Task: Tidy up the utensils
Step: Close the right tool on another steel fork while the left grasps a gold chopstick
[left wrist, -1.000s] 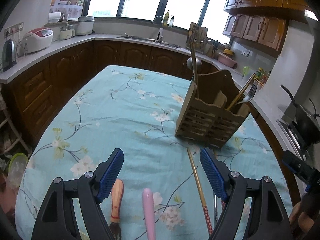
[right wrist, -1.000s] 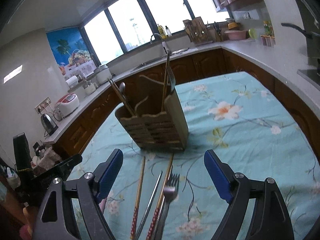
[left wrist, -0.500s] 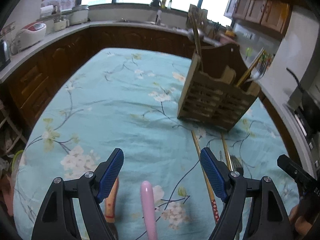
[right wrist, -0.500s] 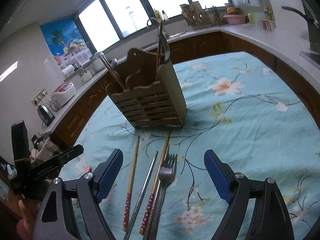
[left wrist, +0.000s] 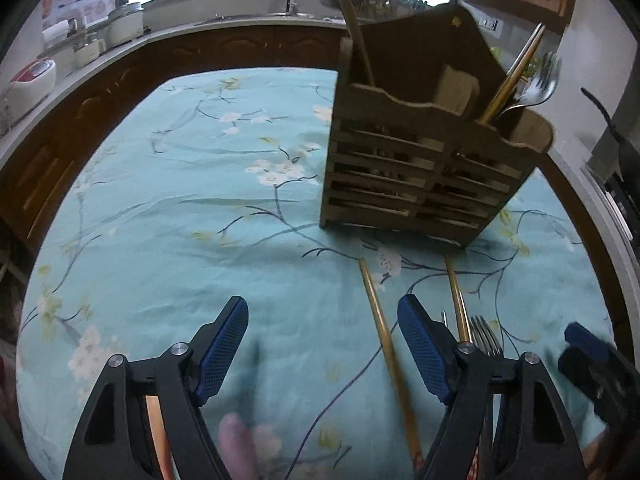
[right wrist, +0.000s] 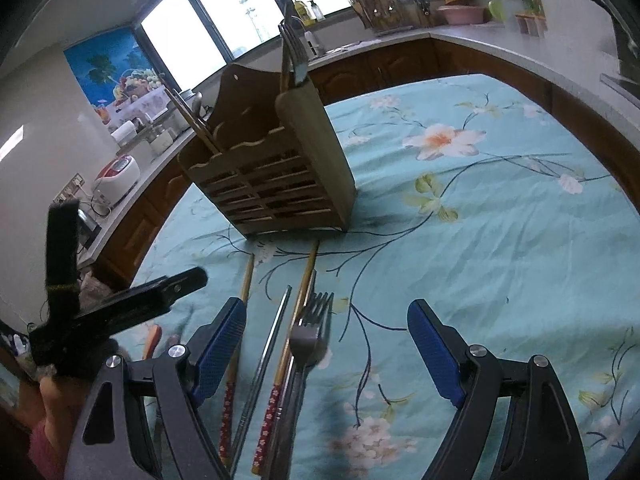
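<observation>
A wooden slatted utensil caddy [left wrist: 424, 168] stands on the floral tablecloth; it shows too in the right wrist view [right wrist: 272, 184], holding chopsticks and a fork. My left gripper [left wrist: 322, 350] is open and empty above the cloth; a bamboo chopstick [left wrist: 386, 344] lies between its fingers, a pink handle [left wrist: 236, 444] and a wooden handle [left wrist: 156, 432] lie below. My right gripper [right wrist: 326, 350] is open and empty over a steel fork [right wrist: 310, 336], two red-ended chopsticks [right wrist: 292, 320] and a metal chopstick [right wrist: 270, 344].
The table [right wrist: 500, 240] is covered with a turquoise flowered cloth. Kitchen counters with a rice cooker [left wrist: 28, 80], sink and knife block [right wrist: 380, 12] ring the room. The left gripper's body [right wrist: 100, 312] shows at the right view's left edge.
Both grippers have moved forward and down toward the caddy, which now looks larger. The pink and wooden handles have slid to the left view's bottom edge. Jaws stay open.
</observation>
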The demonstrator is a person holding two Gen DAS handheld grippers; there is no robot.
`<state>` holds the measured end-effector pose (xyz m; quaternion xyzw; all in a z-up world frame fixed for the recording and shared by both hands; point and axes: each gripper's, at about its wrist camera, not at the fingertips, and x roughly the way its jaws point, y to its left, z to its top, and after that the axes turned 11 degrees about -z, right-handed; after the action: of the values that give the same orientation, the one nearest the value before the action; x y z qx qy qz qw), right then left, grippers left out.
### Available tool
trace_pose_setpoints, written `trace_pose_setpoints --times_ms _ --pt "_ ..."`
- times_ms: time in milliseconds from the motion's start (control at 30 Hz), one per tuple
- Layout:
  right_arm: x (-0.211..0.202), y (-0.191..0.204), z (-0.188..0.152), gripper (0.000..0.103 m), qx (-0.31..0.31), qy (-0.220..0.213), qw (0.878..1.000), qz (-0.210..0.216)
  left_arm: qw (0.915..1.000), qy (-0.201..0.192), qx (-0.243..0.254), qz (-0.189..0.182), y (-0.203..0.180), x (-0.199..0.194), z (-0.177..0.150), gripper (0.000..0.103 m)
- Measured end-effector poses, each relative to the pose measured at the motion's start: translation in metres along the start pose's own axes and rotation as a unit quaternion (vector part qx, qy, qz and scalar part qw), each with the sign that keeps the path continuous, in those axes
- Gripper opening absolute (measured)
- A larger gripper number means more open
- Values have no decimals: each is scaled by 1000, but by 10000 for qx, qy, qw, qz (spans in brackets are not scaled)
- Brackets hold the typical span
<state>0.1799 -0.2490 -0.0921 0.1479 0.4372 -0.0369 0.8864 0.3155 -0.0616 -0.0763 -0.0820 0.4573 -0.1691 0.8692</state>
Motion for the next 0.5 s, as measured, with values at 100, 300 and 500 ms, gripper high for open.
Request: trace_pose_setpoints --times_ms 100,300,500 --pt "6 -2 -1 82 9 70 10000 -24 9999 102 32 22 -2 18 6 65" --pt "19 0 -3 64 -78 275 9996 -23 9993 371 51 10 0 41 3 43" --pt "37 14 -7 56 -316 571 9979 39 9966 395 676 249 -6 39 -14 27"
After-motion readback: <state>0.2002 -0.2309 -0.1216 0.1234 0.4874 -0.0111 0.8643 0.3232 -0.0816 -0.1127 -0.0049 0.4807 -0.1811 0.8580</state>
